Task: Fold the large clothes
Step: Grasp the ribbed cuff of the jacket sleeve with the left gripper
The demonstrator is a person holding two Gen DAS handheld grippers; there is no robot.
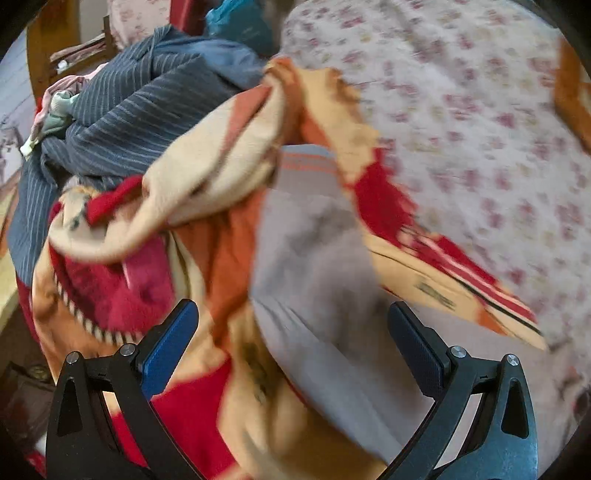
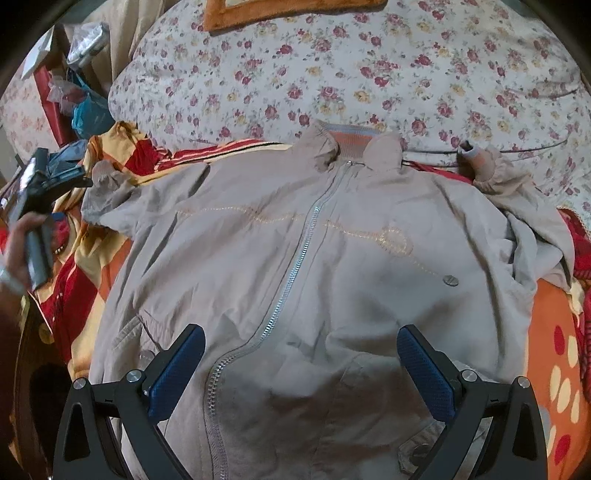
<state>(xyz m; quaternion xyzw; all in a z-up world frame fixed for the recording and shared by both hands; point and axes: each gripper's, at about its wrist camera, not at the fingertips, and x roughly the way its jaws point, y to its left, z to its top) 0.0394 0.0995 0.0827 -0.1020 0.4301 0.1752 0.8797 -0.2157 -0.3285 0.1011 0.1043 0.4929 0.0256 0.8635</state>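
Note:
A beige zip-up jacket (image 2: 295, 280) lies spread flat, front up, collar away from me, on a red, orange and cream blanket (image 2: 88, 266). Its zipper (image 2: 295, 258) is closed and both sleeves are turned in near the shoulders. My right gripper (image 2: 301, 360) hovers open over the jacket's lower front, nothing between its fingers. My left gripper (image 1: 291, 332) is open too, above the jacket's edge (image 1: 314, 266) and the bunched blanket (image 1: 192, 177); that view is blurred. In the right wrist view the left gripper (image 2: 44, 188) appears at the far left, held by a hand.
A floral bedsheet (image 2: 332, 74) covers the bed beyond the jacket. A heap of clothes, with a dark blue striped garment (image 1: 122, 114), lies at the left. An orange-framed mat (image 2: 288, 14) sits at the far edge. Wooden furniture (image 1: 48, 44) stands behind the heap.

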